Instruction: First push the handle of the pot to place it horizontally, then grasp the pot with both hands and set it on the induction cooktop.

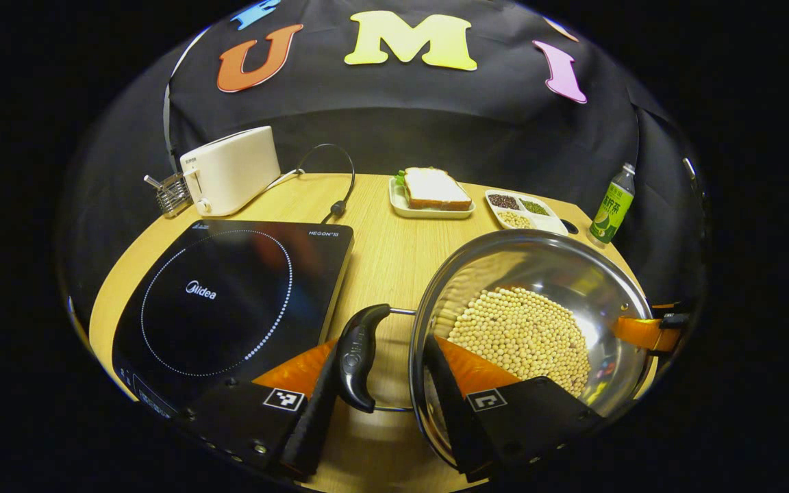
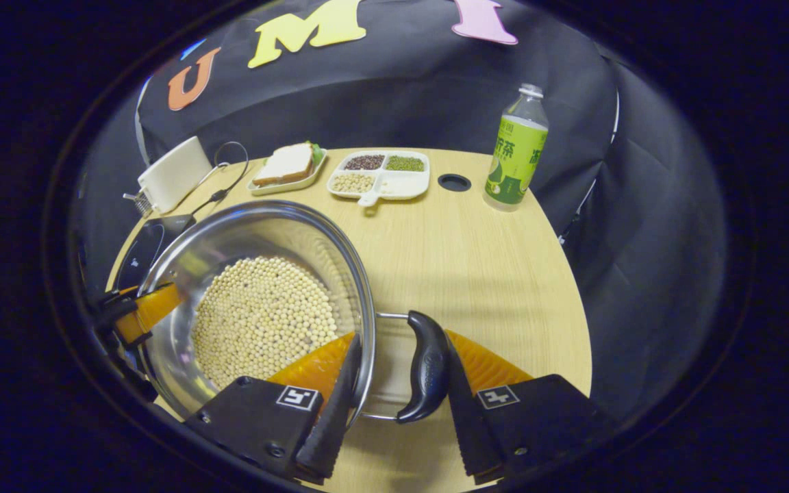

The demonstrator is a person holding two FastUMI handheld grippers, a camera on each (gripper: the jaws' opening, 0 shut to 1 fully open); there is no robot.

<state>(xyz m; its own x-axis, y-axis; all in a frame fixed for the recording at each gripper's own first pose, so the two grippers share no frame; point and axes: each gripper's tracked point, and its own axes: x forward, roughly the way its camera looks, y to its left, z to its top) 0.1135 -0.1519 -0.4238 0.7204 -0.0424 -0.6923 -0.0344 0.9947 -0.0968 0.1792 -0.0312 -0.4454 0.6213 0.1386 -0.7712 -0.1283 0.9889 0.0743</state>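
I see the round wooden table (image 2: pixel 477 274) carrying everything, with the black induction cooktop (image 1: pixel 230 301) flat on its left part. Just to the right of the cooktop is the steel pot (image 1: pixel 572 274), half full of pale beans (image 1: pixel 521 335) and not yet over the glass; I cannot tell whether its base rests on the wood. In the left gripper view my left gripper (image 1: pixel 381 383) straddles the pot's left handle (image 1: pixel 360 356), 1 finger outside the black grip and 1 inside the rim; the jaws look drawn in against grip and wall, though I cannot tell whether both press. In the right gripper view my right gripper (image 2: pixel 401 390) brackets the opposite handle (image 2: pixel 427 366) the same way, and again I cannot tell how firmly. Along the far edge stand a white toaster (image 1: pixel 233 168), a sandwich (image 1: pixel 435 188) on its plate (image 1: pixel 429 211), a divided tray (image 2: pixel 381 179) with 3 kinds of grain, and a green bottle (image 2: pixel 516 157).
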